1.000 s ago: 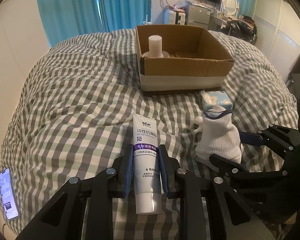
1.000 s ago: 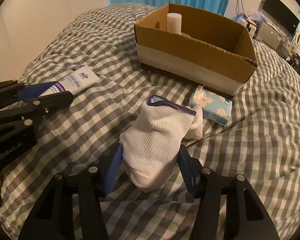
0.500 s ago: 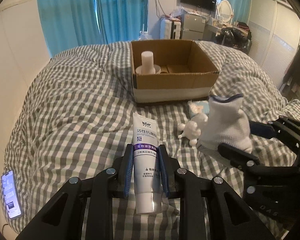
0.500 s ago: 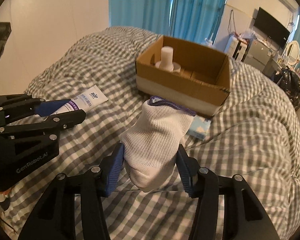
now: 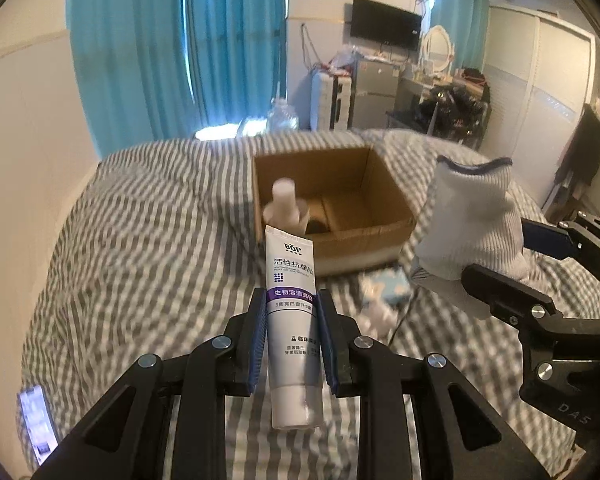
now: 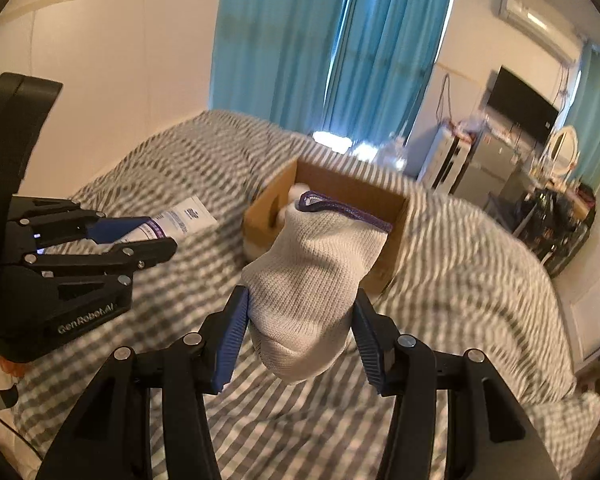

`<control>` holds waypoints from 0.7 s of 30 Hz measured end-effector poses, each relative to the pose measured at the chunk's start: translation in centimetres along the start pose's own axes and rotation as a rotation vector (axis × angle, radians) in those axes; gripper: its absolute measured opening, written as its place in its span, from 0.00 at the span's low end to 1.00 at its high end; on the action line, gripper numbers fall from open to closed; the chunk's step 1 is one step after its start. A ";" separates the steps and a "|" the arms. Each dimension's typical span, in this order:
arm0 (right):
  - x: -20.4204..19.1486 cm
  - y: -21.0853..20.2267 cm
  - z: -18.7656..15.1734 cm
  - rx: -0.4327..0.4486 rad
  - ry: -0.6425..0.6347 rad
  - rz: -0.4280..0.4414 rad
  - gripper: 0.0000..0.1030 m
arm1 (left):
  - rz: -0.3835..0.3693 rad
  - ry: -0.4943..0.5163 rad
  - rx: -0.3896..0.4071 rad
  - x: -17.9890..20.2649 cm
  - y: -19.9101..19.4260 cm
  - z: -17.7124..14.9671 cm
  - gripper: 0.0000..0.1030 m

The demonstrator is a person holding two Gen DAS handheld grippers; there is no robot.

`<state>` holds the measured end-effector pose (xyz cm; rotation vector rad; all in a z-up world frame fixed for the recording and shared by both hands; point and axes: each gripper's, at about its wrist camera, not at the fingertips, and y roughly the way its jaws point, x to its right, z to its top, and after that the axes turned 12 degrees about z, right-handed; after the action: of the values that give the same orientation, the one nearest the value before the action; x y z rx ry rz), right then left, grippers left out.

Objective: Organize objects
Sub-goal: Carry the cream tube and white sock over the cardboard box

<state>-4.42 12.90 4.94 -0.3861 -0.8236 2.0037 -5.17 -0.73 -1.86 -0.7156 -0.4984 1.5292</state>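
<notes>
toothpaste tube is sitting clamped across its middle in the left gripper, cap end hanging toward the camera, crimped end pointing at the cardboard box on the checked bed. sock is being squeezed near the toe by the right gripper, cuff sticking up; those pads have just been closing further on it. both items are being carried clear of the bedding, short of the box.

handling guess: tube is looking light, semi-stiff and slick, so a mid-body grip is keeping it balanced. sock is soft and light, sagging and compressing, so it needs a deep bite.

left wrist view is showing the box interior with a white bottle, a blue tissue pack and a phone on the bed. right wrist view is hiding most of that behind the sock, but it is showing the left gripper side-on.
</notes>
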 end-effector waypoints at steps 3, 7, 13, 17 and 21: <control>0.9 -0.7 2.3 0.039 -0.007 -0.011 0.49 | 0.007 0.009 0.035 0.2 -0.1 2.5 0.24; 2.3 -0.9 5.0 0.077 -0.014 -0.035 0.49 | 0.008 0.016 0.063 0.5 0.9 5.8 0.24; 5.4 0.6 8.5 0.101 0.002 -0.056 0.49 | 0.025 0.025 0.062 1.3 4.4 9.8 0.24; 7.9 3.2 10.7 0.096 0.023 -0.079 0.49 | 0.029 0.031 0.050 1.9 7.6 12.2 0.24; 10.3 6.4 11.8 0.086 0.063 -0.071 0.49 | 0.043 0.029 0.049 2.3 10.8 13.7 0.24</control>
<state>-20.57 14.51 9.69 -0.3636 -0.6996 1.9439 -22.40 2.00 0.04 -0.7135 -0.4242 1.5636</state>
